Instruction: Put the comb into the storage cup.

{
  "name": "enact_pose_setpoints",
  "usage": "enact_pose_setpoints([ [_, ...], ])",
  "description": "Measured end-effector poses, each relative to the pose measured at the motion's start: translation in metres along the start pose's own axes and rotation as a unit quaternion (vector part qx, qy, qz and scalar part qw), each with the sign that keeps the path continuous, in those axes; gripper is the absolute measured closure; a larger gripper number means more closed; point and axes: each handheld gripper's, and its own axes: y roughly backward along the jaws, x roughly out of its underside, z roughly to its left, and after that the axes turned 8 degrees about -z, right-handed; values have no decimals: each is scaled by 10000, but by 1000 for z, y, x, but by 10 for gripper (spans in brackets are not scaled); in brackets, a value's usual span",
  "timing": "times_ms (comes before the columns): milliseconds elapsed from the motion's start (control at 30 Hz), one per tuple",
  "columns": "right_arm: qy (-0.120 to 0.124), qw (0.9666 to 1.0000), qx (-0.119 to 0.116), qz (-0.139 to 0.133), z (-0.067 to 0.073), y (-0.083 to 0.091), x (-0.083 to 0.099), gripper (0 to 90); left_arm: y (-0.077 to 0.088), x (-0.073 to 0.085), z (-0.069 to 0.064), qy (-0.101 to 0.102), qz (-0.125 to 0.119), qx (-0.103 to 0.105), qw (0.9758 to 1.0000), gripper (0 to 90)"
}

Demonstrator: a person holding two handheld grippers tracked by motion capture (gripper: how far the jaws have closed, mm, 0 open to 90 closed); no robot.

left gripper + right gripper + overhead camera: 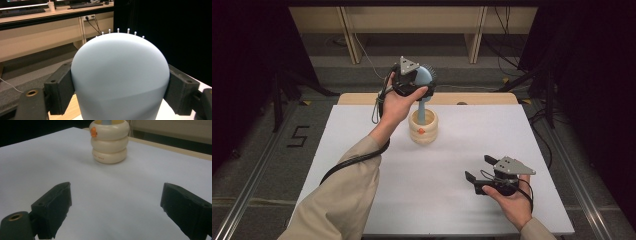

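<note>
A light blue hairbrush (424, 79) stands upright with its handle in a cream ribbed holder (423, 131) that bears a small orange mark, at the back middle of the white table (362, 150). My left gripper (422, 82) is shut on the brush's rounded head (117, 62), one pad pressing each side, as the left gripper (120, 91) view shows; white-tipped bristles peek over the head's far edge. My right gripper (478, 167) rests low at the front right, open with nothing between its jaws. In the right gripper (115, 207) view it faces the holder (110, 142) across bare table.
A wooden strip (482, 98) edges the table's back. Beyond it stand pale desks (412, 20) and trailing cables. Dark curtains close both sides. A floor marking (298, 136) lies left of the table.
</note>
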Motion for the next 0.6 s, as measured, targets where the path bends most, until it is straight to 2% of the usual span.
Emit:
enact_pose_setpoints([
  [200, -7, 10000, -2, 9, 0, 0, 0, 108, -2, 2, 1, 55, 24, 10, 10000, 202],
  [600, -10, 10000, -8, 20, 0, 0, 1, 110, -6, 6, 0, -5, 53, 28, 10000, 202],
])
